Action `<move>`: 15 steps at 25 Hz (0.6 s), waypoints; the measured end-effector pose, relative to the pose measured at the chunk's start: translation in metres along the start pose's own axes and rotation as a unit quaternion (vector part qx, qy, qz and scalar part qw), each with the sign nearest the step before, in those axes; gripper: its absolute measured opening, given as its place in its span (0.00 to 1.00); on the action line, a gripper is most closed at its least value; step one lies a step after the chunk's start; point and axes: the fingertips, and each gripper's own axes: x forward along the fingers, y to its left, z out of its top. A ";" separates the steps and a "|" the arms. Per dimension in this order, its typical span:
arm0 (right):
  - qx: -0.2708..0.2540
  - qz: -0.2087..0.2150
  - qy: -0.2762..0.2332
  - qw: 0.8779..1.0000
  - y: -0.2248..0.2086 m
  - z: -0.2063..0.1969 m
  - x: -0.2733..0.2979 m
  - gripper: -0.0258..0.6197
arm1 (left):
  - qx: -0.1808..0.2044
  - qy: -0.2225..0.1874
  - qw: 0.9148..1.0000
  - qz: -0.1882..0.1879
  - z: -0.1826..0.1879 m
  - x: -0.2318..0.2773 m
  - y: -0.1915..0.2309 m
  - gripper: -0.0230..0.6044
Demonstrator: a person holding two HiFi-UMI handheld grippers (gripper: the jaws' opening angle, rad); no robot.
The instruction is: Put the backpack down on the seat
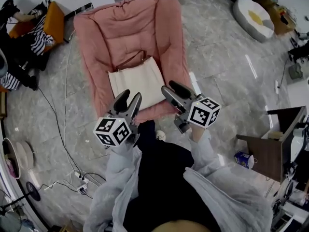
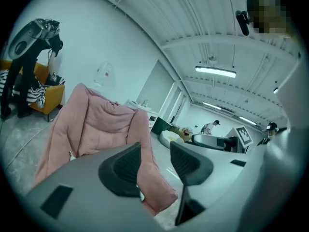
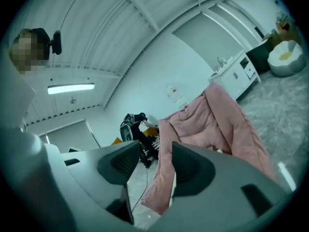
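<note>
Backpack [image 1: 136, 83] on seat [image 1: 130, 28] shows whole only from head view.

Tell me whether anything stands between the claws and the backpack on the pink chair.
Nothing visible does. The cream backpack lies flat on the seat of the pink chair. The left claw and right claw hang near the seat's front edge, both open and empty, with only open air between them and the backpack.

The backpack [image 1: 137, 81] lies on the seat [image 1: 99, 33], just ahead of the left gripper [image 1: 130, 97] and the right gripper [image 1: 172, 87].
</note>
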 end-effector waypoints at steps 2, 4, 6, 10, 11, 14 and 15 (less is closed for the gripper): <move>-0.005 0.004 -0.010 1.000 0.007 0.006 -0.013 0.35 | 0.024 -0.003 1.000 0.001 0.004 -0.010 -0.011 0.31; -0.011 0.013 -0.024 1.000 0.015 0.012 -0.022 0.31 | 0.046 -0.016 0.999 0.010 0.011 -0.021 -0.018 0.25; -0.021 0.030 -0.038 0.999 0.025 0.017 -0.029 0.24 | 0.060 -0.037 0.997 0.020 0.019 -0.033 -0.023 0.16; -0.061 0.035 -0.050 0.996 0.040 0.021 -0.043 0.07 | 0.081 -0.069 0.994 0.030 0.030 -0.054 -0.033 0.10; -0.072 0.031 -0.053 0.996 0.043 0.022 -0.044 0.05 | 0.091 -0.072 0.993 0.037 0.032 -0.058 -0.033 0.08; -0.103 0.022 -0.042 0.994 0.049 0.015 -0.047 0.05 | 0.112 -0.062 0.990 0.055 0.031 -0.064 -0.031 0.07; -0.109 0.021 -0.034 0.993 0.049 0.011 -0.047 0.05 | 0.113 -0.056 0.990 0.058 0.028 -0.064 -0.028 0.06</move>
